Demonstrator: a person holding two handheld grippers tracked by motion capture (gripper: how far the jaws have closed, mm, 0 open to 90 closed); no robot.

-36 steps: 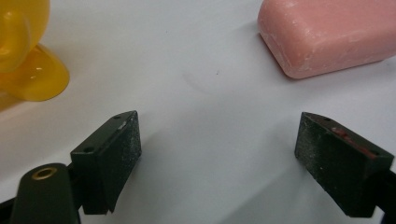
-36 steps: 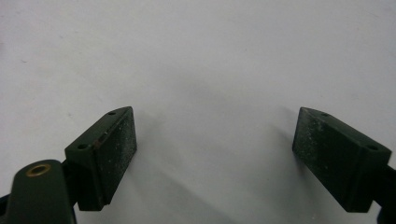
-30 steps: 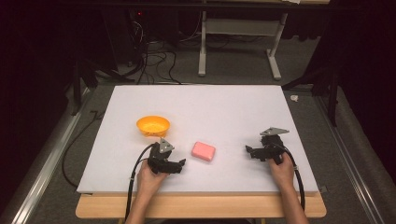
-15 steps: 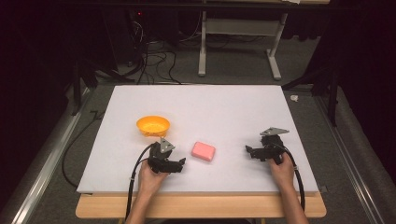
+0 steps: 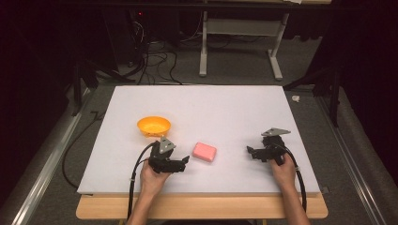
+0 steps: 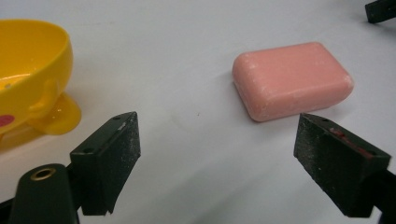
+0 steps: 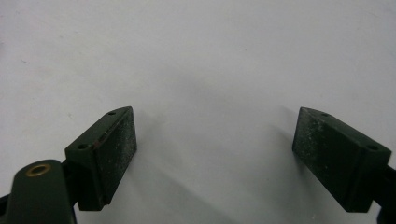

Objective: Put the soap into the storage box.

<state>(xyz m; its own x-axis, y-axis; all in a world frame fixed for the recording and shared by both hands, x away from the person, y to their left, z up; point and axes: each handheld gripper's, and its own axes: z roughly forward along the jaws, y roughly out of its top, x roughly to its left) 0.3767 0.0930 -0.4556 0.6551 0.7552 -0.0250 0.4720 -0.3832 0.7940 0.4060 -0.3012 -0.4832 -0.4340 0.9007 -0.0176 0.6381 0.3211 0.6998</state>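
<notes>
A pink bar of soap (image 5: 204, 151) lies on the white board (image 5: 211, 108), near its front middle. A yellow bowl (image 5: 154, 126) stands to its left, a little farther back. My left gripper (image 5: 185, 161) is just left of the soap and points at it, jaws open and empty. In the left gripper view the soap (image 6: 292, 79) lies ahead of the right jaw and the bowl (image 6: 28, 70) at the far left, with my left gripper (image 6: 218, 123) short of both. My right gripper (image 5: 250, 151) rests at the board's right, open; in its own view my right gripper (image 7: 212, 114) has bare board between the jaws.
The board sits on a wooden table (image 5: 202, 208) whose front edge shows below the hands. Cables and a white desk frame (image 5: 239, 51) stand on the dark floor behind. The right gripper's tip (image 6: 380, 9) shows in the left gripper view's top right corner.
My left gripper has lifted slightly off the board. The right gripper, soap and bowl have stayed put.
</notes>
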